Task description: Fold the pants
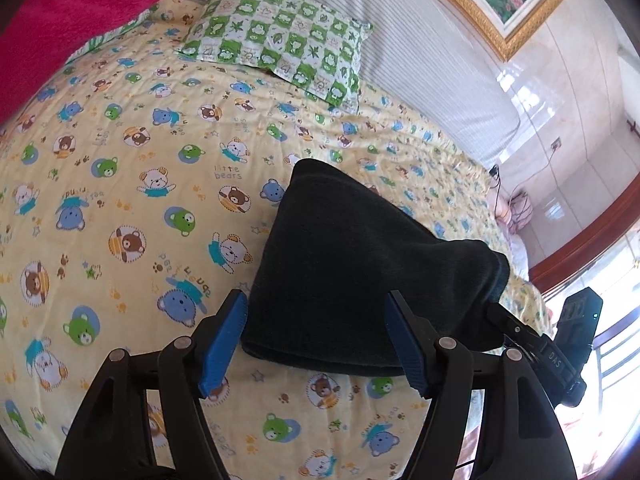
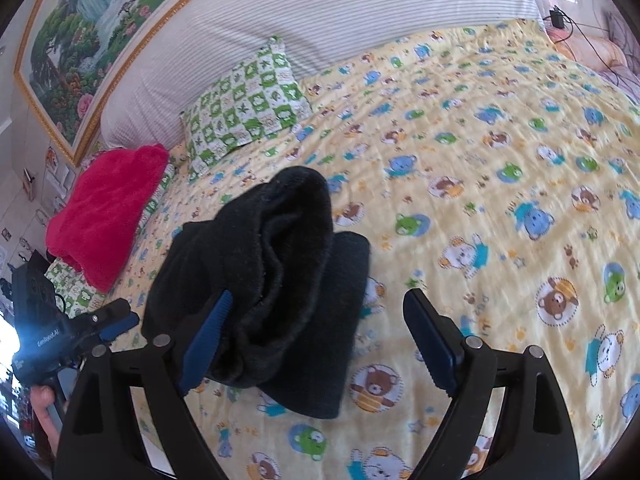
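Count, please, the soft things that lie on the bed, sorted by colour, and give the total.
Black: 1, the folded pants
Red-pink: 1, the fluffy blanket
Green-and-white check: 1, the pillow; a second piece in that print under the blanket is not counted, since it is mostly hidden.
Total: 3

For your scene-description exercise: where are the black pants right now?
The black pants lie folded on the bear-print bedsheet, just ahead of both open grippers, below the green checked pillow; the right wrist view shows the bundle too.
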Demonstrator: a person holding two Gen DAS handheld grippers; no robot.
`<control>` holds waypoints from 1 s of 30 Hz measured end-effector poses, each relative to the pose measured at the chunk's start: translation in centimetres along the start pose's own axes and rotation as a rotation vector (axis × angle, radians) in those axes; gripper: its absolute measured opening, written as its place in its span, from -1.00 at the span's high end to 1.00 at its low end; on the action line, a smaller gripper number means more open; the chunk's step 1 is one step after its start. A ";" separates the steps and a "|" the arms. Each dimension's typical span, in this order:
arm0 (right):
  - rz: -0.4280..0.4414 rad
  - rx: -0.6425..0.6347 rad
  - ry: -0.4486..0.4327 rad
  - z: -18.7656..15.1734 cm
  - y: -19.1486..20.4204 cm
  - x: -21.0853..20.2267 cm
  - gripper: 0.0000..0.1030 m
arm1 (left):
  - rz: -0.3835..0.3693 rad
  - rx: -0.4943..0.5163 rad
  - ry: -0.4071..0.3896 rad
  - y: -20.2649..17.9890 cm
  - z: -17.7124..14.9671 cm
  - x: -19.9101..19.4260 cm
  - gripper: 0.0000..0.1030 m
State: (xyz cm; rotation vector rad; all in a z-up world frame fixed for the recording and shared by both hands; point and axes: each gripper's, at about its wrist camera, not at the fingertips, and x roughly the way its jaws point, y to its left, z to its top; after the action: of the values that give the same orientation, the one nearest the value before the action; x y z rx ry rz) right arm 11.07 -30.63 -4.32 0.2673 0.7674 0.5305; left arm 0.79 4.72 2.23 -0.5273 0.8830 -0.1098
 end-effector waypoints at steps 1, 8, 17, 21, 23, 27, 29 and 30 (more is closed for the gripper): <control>0.002 0.004 0.002 -0.1 -0.2 0.0 -0.72 | 0.003 0.003 0.004 0.1 0.2 0.2 -0.40; 0.036 0.019 0.003 -0.5 -0.8 0.3 -0.73 | 0.030 0.012 0.030 1.2 1.8 2.3 -0.42; 0.138 0.052 0.027 -0.9 -1.1 1.2 -0.72 | 0.017 0.015 0.087 1.6 2.7 5.3 -0.48; 0.201 0.054 0.055 -1.3 -0.9 2.2 -0.65 | -0.017 0.023 0.113 1.0 2.8 6.4 -0.47; 0.238 0.077 0.065 -1.4 -1.2 2.7 -0.61 | -0.031 0.024 0.138 0.7 2.8 7.3 -0.47; 0.275 0.099 0.068 -1.4 -1.6 3.1 -0.49 | -0.048 0.012 0.173 0.5 2.3 8.6 -0.39; 0.293 0.114 0.069 -1.5 -1.9 3.1 -0.47 | -0.048 0.026 0.159 0.2 2.1 8.5 -0.26; 0.299 0.118 0.068 -1.5 -2.0 3.1 -0.44 | -0.057 0.026 0.153 0.2 2.0 8.3 -0.12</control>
State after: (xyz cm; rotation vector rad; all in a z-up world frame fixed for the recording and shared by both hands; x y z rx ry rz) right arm 12.56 -30.58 -7.97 0.4806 0.8314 0.7808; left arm 7.62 3.11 -2.70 -0.5249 1.0149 -0.2161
